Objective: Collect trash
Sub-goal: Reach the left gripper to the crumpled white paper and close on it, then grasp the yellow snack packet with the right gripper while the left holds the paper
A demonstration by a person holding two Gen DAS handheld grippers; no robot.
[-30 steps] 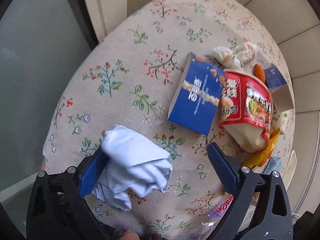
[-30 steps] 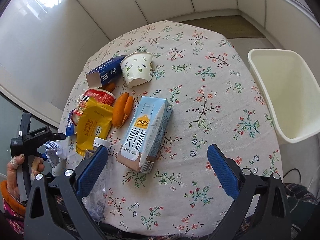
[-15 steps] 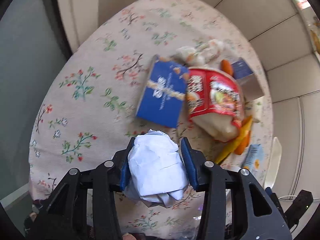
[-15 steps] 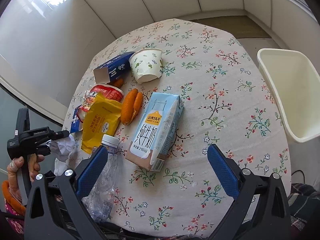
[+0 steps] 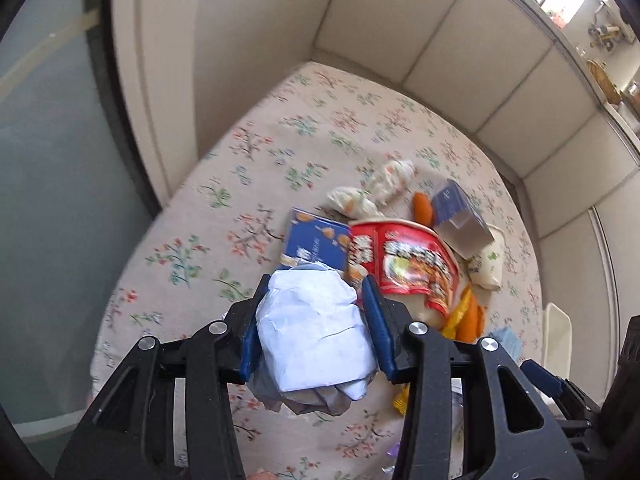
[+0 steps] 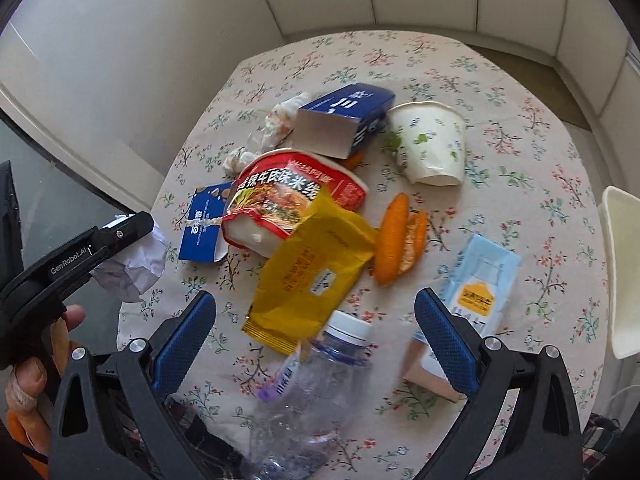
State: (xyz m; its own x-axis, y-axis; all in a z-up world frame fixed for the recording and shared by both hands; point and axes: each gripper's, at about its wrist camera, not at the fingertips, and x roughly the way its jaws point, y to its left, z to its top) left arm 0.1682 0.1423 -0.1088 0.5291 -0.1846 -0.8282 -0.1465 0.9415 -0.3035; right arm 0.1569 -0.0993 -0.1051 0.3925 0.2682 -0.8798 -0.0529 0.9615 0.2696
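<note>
Crumpled paper [image 5: 312, 332] sits clamped between the left tongs [image 5: 314, 320], above the tablecloth [image 5: 280, 152].

White bin [image 6: 622, 272] cut off at right edge. Clear bottle [image 6: 308, 392] base hidden behind the fingers' frame. Blue flat box [image 5: 316, 242] lower edge hidden by crumpled paper [image 5: 312, 328]. Left-wrist bench clutter motion-blurred.
</note>
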